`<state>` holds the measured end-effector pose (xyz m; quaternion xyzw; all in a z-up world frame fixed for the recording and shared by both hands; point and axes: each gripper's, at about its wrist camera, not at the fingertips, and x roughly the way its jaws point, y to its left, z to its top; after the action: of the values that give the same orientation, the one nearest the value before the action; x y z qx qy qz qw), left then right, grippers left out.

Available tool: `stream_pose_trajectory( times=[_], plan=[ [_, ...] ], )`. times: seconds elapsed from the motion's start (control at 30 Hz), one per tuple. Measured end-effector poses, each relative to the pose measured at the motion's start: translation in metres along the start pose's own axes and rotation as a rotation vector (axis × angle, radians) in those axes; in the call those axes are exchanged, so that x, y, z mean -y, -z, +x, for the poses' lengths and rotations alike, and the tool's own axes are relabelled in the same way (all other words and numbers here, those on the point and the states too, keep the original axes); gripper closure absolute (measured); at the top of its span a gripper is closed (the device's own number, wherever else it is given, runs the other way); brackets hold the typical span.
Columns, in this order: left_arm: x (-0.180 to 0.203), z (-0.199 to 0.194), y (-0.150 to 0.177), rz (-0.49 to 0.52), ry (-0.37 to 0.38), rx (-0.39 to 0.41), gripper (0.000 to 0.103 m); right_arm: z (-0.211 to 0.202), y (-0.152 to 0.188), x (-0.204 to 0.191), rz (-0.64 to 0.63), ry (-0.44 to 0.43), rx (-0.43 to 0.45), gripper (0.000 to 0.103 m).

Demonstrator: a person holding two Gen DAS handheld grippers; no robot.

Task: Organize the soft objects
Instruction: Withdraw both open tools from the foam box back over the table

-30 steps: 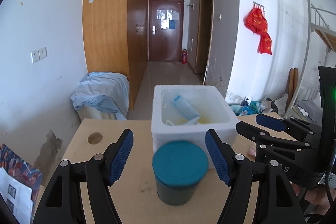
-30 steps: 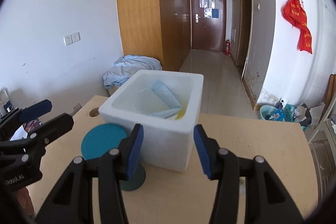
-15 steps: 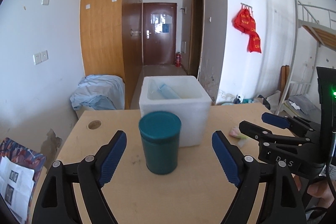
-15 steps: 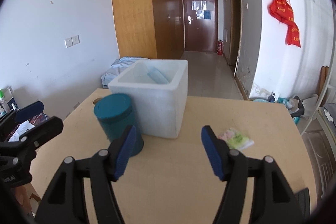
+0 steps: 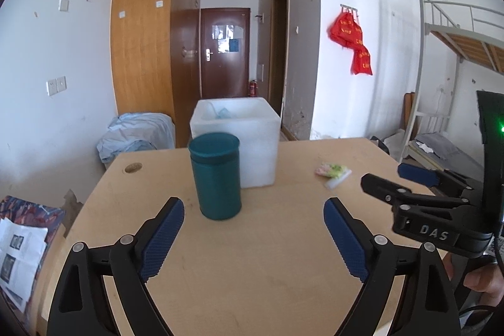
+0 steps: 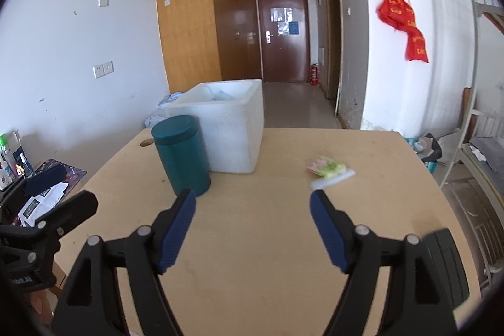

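A white foam box (image 5: 234, 144) (image 6: 231, 133) stands at the far side of the wooden table (image 5: 267, 257), with a light blue soft item (image 5: 224, 113) just showing inside. A teal lidded canister (image 5: 215, 175) (image 6: 181, 153) stands in front of the box. A small pink-and-green soft packet (image 5: 332, 170) (image 6: 329, 167) lies to the right on the table. My left gripper (image 5: 253, 218) hovers over the near table, jaws opening, nothing between them. My right gripper (image 6: 253, 208) is likewise opening and empty, well short of the packet.
A round cable hole (image 5: 133, 168) is in the table's far left corner. A blue cloth heap (image 5: 135, 136) lies beyond the table. Papers (image 5: 19, 254) sit low on the left. A bunk bed frame (image 5: 456, 77) stands at the right, and a hand (image 5: 482, 281) holds the right gripper.
Both grippers have pulled back from over the foam box toward the near table edge and opened wider. The canister and box now look farther away, and the packet has come into view.
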<state>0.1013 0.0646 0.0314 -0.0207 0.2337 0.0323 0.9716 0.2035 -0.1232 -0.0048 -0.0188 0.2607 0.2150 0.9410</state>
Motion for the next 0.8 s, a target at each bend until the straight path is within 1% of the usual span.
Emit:
stream_pose_trajectory(
  times=[0.17,0.47,0.63,0.8],
  plan=[
    [0.010,-0.014,0.021,0.010,0.017,-0.004,0.013,-0.018,0.019,0.007,0.023,0.016,0.002,0.024],
    [0.038,-0.036,0.041,0.056,0.064,0.012,0.012,-0.052,0.047,0.023,0.057,0.051,0.024,0.024],
    [0.062,-0.040,0.048,0.094,0.107,0.013,0.012,-0.065,0.047,0.033,0.069,0.083,0.047,0.024],
    [0.082,-0.028,0.049,0.122,0.130,0.007,0.012,-0.063,0.040,0.046,0.064,0.109,0.051,0.024]
  ],
)
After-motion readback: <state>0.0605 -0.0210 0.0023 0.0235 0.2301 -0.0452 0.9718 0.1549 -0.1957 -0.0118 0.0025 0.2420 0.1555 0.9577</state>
